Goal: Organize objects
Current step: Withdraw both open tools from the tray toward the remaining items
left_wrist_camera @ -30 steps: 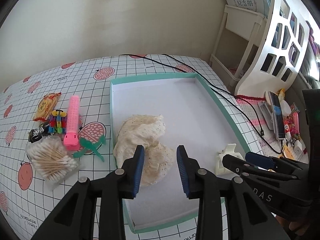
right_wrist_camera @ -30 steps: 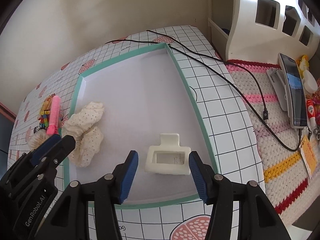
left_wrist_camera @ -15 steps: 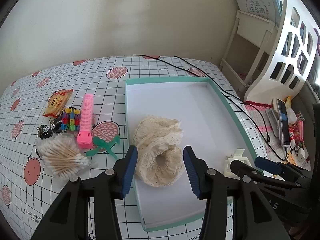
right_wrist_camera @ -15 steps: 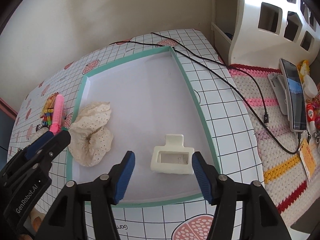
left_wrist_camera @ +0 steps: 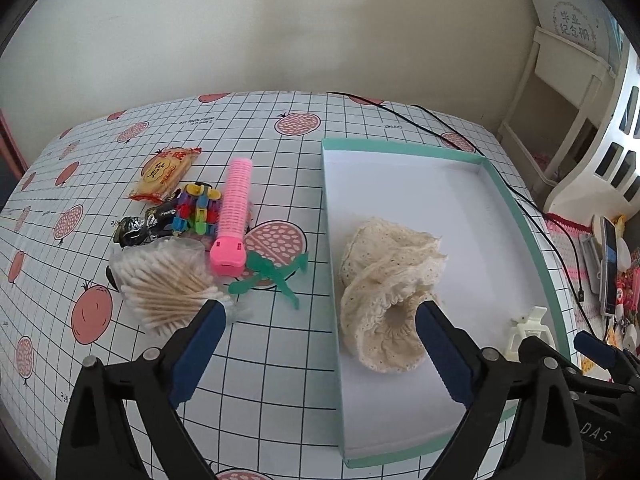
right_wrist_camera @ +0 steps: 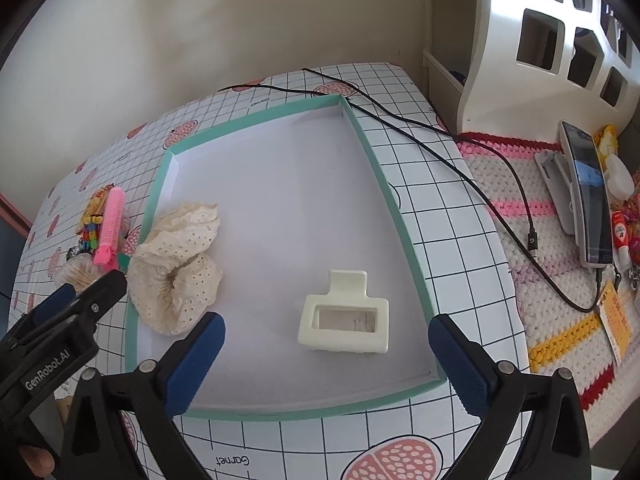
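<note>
Right tool (right_wrist_camera: 326, 356) spread above tray (right_wrist_camera: 404, 228): scrunchie (right_wrist_camera: 178, 272), clip (right_wrist_camera: 344, 316).

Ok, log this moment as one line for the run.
left gripper: open, empty | right gripper: open, over clip | tray: scrunchie, clip | outside tray: swabs, roller

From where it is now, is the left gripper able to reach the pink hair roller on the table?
Probably yes. The left gripper is open and empty, and the pink hair roller lies on top, though the cotton swabs crowd its near end.
</note>
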Demonstrator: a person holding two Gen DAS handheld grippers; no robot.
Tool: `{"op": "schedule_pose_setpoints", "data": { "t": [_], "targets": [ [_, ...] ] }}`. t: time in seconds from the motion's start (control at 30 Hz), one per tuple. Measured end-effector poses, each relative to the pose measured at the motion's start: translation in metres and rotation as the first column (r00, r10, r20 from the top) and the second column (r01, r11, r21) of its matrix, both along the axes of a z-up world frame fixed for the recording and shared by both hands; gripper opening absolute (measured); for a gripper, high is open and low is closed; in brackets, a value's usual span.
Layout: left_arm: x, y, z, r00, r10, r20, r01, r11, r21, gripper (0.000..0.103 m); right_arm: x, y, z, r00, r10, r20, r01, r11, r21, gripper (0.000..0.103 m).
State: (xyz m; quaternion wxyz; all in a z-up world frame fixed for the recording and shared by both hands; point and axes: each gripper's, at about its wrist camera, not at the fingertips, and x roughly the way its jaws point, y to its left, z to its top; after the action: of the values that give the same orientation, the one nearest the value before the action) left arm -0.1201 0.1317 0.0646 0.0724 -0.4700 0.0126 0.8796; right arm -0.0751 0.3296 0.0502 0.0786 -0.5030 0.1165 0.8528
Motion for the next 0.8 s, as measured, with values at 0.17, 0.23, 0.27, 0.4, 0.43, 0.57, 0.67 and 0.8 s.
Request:
{"op": "schedule_pose_setpoints", "data": {
  "t": [0.17,0.23,0.27,0.4,0.43,0.57,0.67,0.8],
  "targets": [
    [-0.002,-0.007,-0.002,1.0,0.023,0.008,-0.023,1.0,-0.011,0.096,0.0,0.0,-0.001,1.0,-0.007,0.002,0.007,1.0,0.003,0.103],
    [-0.003,-0.009,0.0,1.0,0.025,0.002,-0.025,1.0,-0.014,0.096,0.0,-0.001,-0.001,1.0,-0.005,0.001,0.005,1.0,0.004,0.103],
    [-0.003,-0.01,0.001,1.0,0.025,-0.002,-0.025,1.0,-0.013,0.096,0.0,-0.002,-0.001,1.0,-0.004,-0.001,0.004,1.0,0.004,0.103],
    [-0.004,-0.016,0.007,1.0,0.028,-0.01,-0.028,1.0,-0.012,0.096,0.0,-0.005,0.002,1.0,0.003,-0.008,-0.003,1.0,0.005,0.103],
    [-0.004,-0.018,0.008,1.0,0.029,-0.01,-0.029,1.0,-0.009,0.096,0.001,-0.006,0.002,1.0,0.005,-0.01,-0.005,1.0,0.007,0.103],
    [-0.004,-0.029,0.016,0.999,0.035,-0.021,-0.035,0.999,-0.004,0.096,0.001,-0.011,0.005,1.0,0.016,-0.013,-0.016,1.0,0.021,0.103],
    [-0.004,-0.042,0.024,0.998,0.049,-0.033,-0.049,0.999,0.004,0.096,0.001,-0.018,0.01,0.999,0.025,-0.022,-0.025,0.999,0.025,0.103],
    [-0.004,-0.068,0.032,0.995,0.086,-0.039,-0.086,0.996,0.018,0.096,0.001,-0.034,0.019,0.998,0.052,-0.035,-0.051,0.998,0.031,0.103]
  ]
}}
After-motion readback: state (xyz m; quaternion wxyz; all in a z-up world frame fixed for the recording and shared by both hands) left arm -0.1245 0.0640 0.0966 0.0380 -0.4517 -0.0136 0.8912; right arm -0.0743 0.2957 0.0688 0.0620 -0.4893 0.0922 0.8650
